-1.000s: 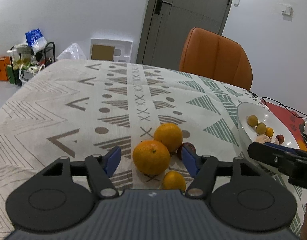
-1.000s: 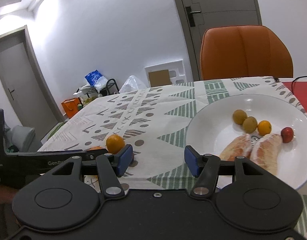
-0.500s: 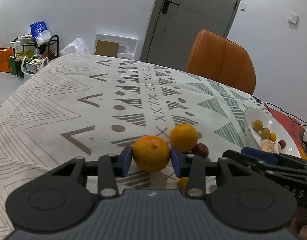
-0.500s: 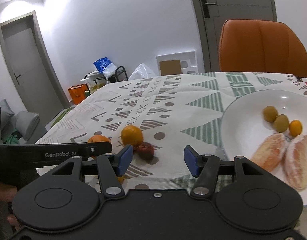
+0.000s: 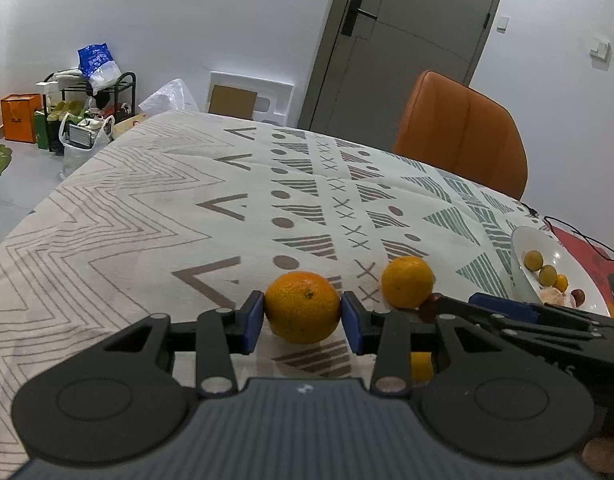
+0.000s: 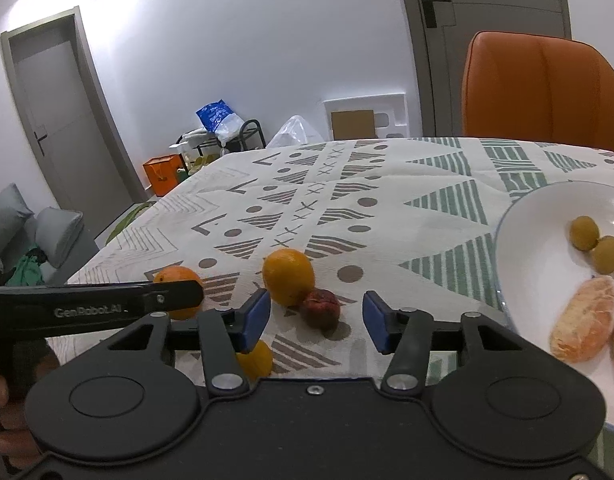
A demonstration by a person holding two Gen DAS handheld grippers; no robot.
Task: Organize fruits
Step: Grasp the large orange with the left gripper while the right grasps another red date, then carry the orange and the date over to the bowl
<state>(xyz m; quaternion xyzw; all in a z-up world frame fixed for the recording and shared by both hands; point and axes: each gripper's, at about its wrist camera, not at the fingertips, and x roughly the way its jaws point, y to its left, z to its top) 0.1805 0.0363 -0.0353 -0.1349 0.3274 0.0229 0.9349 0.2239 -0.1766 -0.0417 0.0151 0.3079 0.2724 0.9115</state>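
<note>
My left gripper (image 5: 302, 316) is shut on a large orange (image 5: 302, 306) at tablecloth level; the same orange (image 6: 178, 280) shows behind the left gripper's arm in the right wrist view. A second orange (image 5: 407, 281) (image 6: 288, 276) sits on the cloth beside a dark red fruit (image 6: 320, 308). A small orange fruit (image 6: 256, 358) lies partly hidden behind my finger. My right gripper (image 6: 315, 320) is open, with the red fruit between its fingers. The white plate (image 6: 527, 264) (image 5: 521, 264) at right holds small fruits and peeled segments.
An orange chair (image 5: 459, 132) stands at the table's far side. A black cable (image 5: 579, 236) lies on a red mat beyond the plate. Bags and a rack (image 5: 87, 100) stand on the floor at the back left.
My left gripper closed on the large orange and shifted left with it. My right gripper swung left from the plate to the red fruit.
</note>
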